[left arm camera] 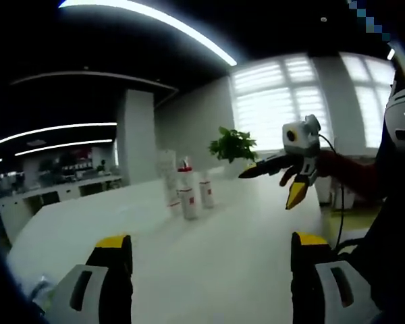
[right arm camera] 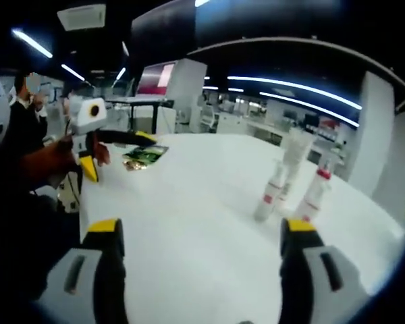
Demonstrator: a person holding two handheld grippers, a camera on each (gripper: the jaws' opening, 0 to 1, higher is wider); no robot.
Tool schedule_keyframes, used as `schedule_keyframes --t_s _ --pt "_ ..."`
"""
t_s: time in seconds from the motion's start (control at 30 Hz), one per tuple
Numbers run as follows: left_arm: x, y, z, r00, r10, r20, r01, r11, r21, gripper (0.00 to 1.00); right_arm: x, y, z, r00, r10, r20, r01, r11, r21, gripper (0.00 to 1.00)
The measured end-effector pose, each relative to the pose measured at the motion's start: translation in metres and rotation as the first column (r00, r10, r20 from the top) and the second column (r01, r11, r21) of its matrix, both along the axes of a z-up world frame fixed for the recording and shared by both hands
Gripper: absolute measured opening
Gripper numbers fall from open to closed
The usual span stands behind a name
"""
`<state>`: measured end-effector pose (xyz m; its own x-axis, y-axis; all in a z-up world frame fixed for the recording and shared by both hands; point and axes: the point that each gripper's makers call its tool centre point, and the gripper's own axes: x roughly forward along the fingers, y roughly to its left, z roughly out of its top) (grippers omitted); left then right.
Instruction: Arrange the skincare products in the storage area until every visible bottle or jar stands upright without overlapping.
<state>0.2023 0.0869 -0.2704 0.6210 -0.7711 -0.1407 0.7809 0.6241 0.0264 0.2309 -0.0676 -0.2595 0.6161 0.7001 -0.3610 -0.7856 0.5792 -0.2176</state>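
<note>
Three white skincare containers stand upright close together on the white table [left arm camera: 88,216]: a tall tube [left arm camera: 168,177], a red-capped bottle [left arm camera: 187,194] and a smaller bottle [left arm camera: 206,192]. In the right gripper view they are the tube [right arm camera: 295,156], the red-capped bottle [right arm camera: 314,192] and the small bottle [right arm camera: 270,194]. My left gripper [left arm camera: 210,240] is open and holds nothing, well short of them. My right gripper [right arm camera: 202,227] is also open with nothing in it. Each is seen in the other's view, in the air beside the table: right gripper [left arm camera: 270,187], left gripper [right arm camera: 121,158].
A green packet [right arm camera: 143,155] lies on the table near its edge. A potted plant [left arm camera: 233,144] stands at the far end behind the bottles. A person [right arm camera: 20,115] stands in the background, with desks and a pillar [left arm camera: 136,135] beyond the table.
</note>
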Motion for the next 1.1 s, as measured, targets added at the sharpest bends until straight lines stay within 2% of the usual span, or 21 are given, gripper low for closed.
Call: schedule_keyframes --t_s 0.2,0.47,1.1 --pt "-0.002 0.012 -0.004 1.0 0.025 -0.011 -0.025 1.0 -0.007 1.0 -0.001 0.021 -0.002 0.999 0.052 -0.004 -0.052 0.999 -0.011 0.96" --pt "-0.004 0.04 -0.01 0.996 0.088 -0.029 -0.088 0.996 -0.025 1.0 -0.002 0.045 -0.005 0.994 0.111 -0.014 -0.111 0.994 -0.023 0.96" --pt "-0.013 0.096 -0.018 0.976 0.209 -0.062 -0.211 0.977 -0.037 1.0 -0.002 0.096 -0.017 0.975 0.217 -0.053 -0.218 0.975 -0.028 0.94"
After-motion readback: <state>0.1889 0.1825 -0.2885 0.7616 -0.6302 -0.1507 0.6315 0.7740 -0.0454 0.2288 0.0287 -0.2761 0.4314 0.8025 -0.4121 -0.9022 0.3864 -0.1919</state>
